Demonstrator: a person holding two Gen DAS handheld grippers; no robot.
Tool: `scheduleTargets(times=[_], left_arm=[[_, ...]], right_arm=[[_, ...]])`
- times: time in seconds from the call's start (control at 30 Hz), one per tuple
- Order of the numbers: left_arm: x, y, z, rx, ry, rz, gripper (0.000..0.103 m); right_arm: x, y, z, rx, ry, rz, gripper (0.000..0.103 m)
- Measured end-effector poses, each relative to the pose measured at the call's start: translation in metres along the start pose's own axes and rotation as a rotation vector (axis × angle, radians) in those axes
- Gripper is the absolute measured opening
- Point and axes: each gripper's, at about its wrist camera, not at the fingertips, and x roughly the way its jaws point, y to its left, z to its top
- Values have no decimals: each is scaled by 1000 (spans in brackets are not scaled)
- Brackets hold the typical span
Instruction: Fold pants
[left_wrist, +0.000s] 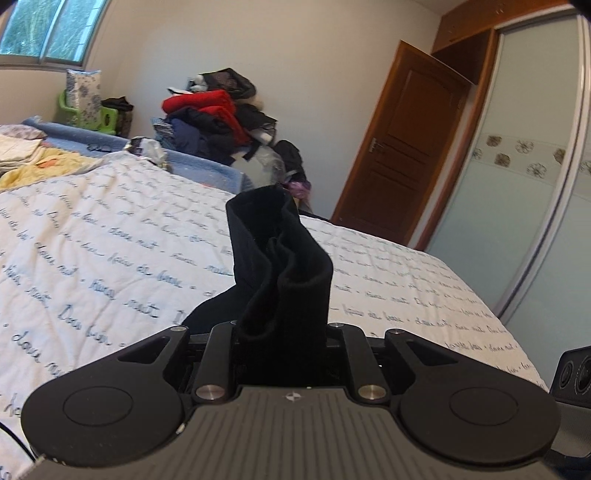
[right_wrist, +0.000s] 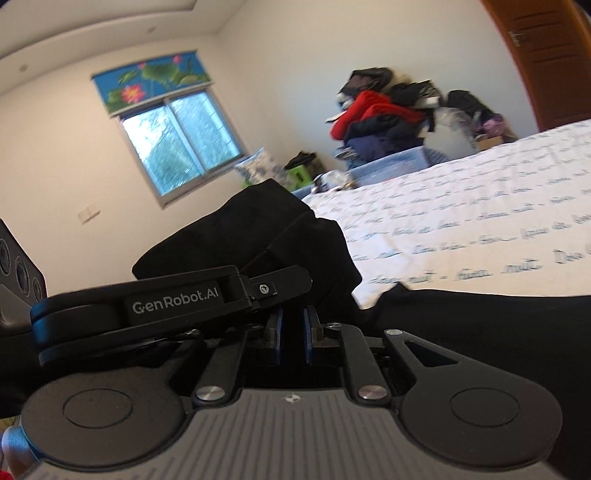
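The black pants (left_wrist: 280, 266) stand bunched up out of my left gripper (left_wrist: 281, 332), which is shut on them; its fingers are hidden by the cloth. In the right wrist view the pants (right_wrist: 258, 236) bulge over my right gripper (right_wrist: 292, 325), whose blue pads (right_wrist: 307, 332) stand close together with black cloth between them. The left gripper's body (right_wrist: 177, 299), marked GenRobot.AI, lies right beside the right one, touching the same bunch. More black cloth (right_wrist: 480, 317) stretches to the right over the bed.
The bed's white quilt with blue script (left_wrist: 110, 236) spreads below and ahead. A heap of clothes (left_wrist: 214, 118) stands by the far wall. A wooden door (left_wrist: 402, 140) and a sliding wardrobe (left_wrist: 532, 166) are at the right. A window (right_wrist: 181, 144) is on the far wall.
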Motion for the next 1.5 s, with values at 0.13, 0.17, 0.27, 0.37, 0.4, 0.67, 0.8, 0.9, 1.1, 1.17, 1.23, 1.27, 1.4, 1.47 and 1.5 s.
scheduleTargets(times=[0.13,0.17,0.27,0.37,0.4,0.67,0.8,0.9,1.1,1.17,1.23,1.27,1.4,1.47,1.5], left_arm=[[15,-24,-6,49,26,-46,22],[19,-30,-8,58,37,-58,22],[30,-46,-16,80,66,-91,22],[42,-59,-24,104,92,-121,22],[46,-65,-27,114,100,-131,22],[75,-95,-47,165,166,-202,22],[87,-105,-57,178,195,-216,23],[93,-110,-63,186,210,-218,23],[99,-118,-70,205,218,-218,23],[100,-120,-72,211,221,-218,23],[101,-123,-74,215,223,-220,23],[101,-124,-74,218,224,-220,23],[104,-128,-78,228,233,-216,23],[107,-130,-80,241,242,-216,24],[108,-131,-81,243,250,-219,25]], right_arm=[[-20,-20,-1,40,-39,-36,12],[-25,-25,-1,48,-46,-48,12],[-37,-40,-2,71,-66,-85,12],[-48,-55,-4,92,-81,-118,12],[-52,-59,-5,100,-87,-129,12],[-77,-96,-17,159,-119,-206,12],[-85,-109,-22,174,-120,-238,12],[-89,-119,-27,195,-119,-246,12],[-91,-128,-31,213,-124,-261,12],[-94,-128,-34,218,-127,-264,12],[-97,-128,-35,223,-129,-268,12],[-98,-129,-35,225,-129,-271,12],[-101,-130,-37,235,-119,-286,12],[-102,-132,-38,239,-108,-296,12],[-103,-132,-38,240,-103,-304,12]])
